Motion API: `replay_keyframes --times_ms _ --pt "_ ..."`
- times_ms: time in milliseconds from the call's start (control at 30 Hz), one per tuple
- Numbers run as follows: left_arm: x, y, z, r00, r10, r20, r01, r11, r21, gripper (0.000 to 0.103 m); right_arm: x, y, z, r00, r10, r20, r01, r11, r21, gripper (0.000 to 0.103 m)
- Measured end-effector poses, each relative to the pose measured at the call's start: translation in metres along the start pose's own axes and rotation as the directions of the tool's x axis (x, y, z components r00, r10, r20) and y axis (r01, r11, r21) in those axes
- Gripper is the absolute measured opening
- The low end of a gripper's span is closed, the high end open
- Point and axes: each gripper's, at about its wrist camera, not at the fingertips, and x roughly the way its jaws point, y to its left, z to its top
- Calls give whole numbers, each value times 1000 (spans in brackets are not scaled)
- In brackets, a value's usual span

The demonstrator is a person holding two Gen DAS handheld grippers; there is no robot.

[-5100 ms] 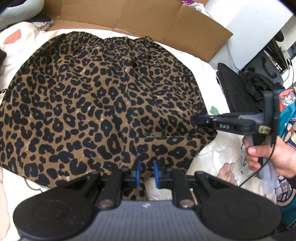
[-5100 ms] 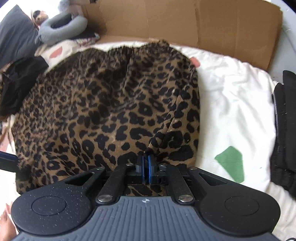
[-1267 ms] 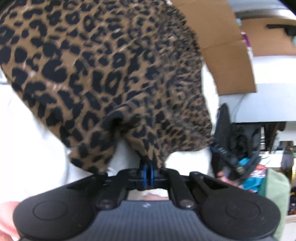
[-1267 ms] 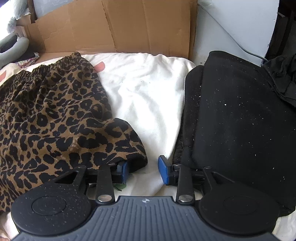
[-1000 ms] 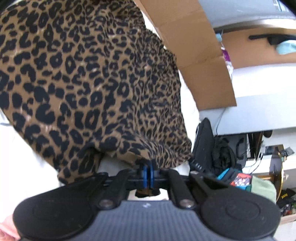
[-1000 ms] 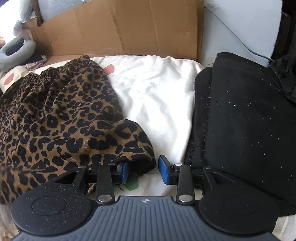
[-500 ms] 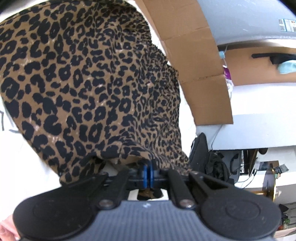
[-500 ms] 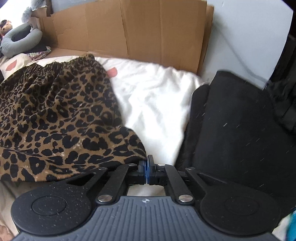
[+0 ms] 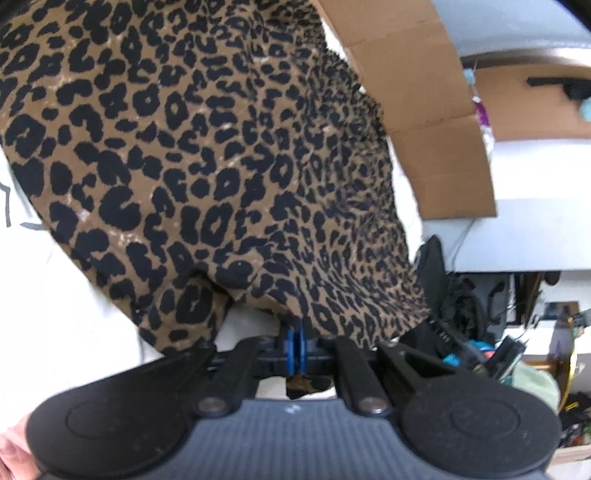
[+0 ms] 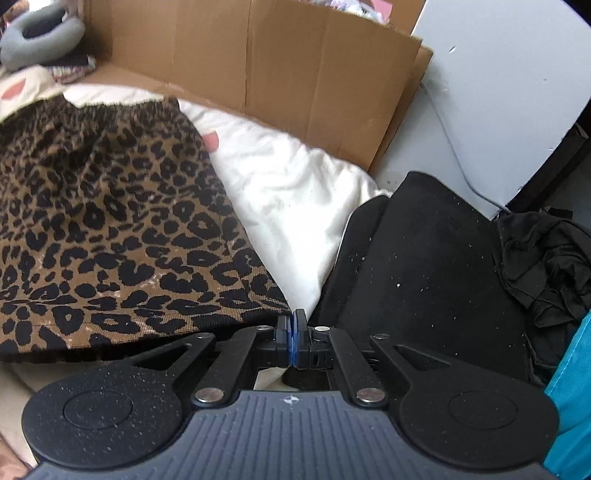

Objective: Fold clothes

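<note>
Left tool and right tool are both clamped on the hem of the leopard-print skirt.

Left tool: blue pads pressed together with a fold of the hem between them; a scrap of fabric shows behind the pads. The skirt hangs stretched and lifted off the white bedding at that edge. Right tool: pads closed on the near corner of the skirt, which otherwise lies flat on the bedding with its gathered waistband toward the cardboard sheet. A black mat lies just beside the bedding on the right, crumpled black cloth at its far side. A grey neck pillow sits at upper left.
</note>
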Motion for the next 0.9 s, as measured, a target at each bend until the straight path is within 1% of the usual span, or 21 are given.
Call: replay_keyframes --times_ms 167,233,333,400,500,600,700,800,833,867,900 --pt "23 8 -8 997 55 -46 -55 998 10 3 13 6 -7 998 -29 -50 28 1000 -11 0" --pt "25 5 -11 997 58 -59 -57 998 20 3 11 7 -7 998 -45 -44 44 999 -22 0" --pt "21 -1 -10 997 46 -56 -43 998 43 3 7 8 -5 997 -62 -36 61 997 -39 0" --pt "21 0 -9 997 56 -58 -53 997 53 3 7 8 -3 997 -68 -41 66 997 -48 0" --pt "29 5 -10 994 90 -67 -86 995 59 3 22 12 -6 995 -63 -76 58 996 -63 0" --pt "38 11 -12 989 126 -83 -121 991 62 3 37 14 -13 992 -37 -118 30 998 -60 0" --pt "41 13 -13 983 148 -104 -141 987 73 3 32 18 -15 992 -34 -123 24 996 -85 0" --pt "36 8 -13 981 153 -118 -142 985 101 6 22 15 -17 991 -30 -133 18 995 -93 0" --pt "32 6 -13 980 160 -121 -146 983 113 10 18 12 -16 990 -29 -137 17 996 -84 1" --pt "28 3 -13 979 161 -123 -146 981 125 11 14 8 -16 990 -25 -136 15 997 -74 2" --pt "23 1 -13 979 163 -124 -146 980 136 14 9 5 -16 991 -20 -129 12 998 -60 5"
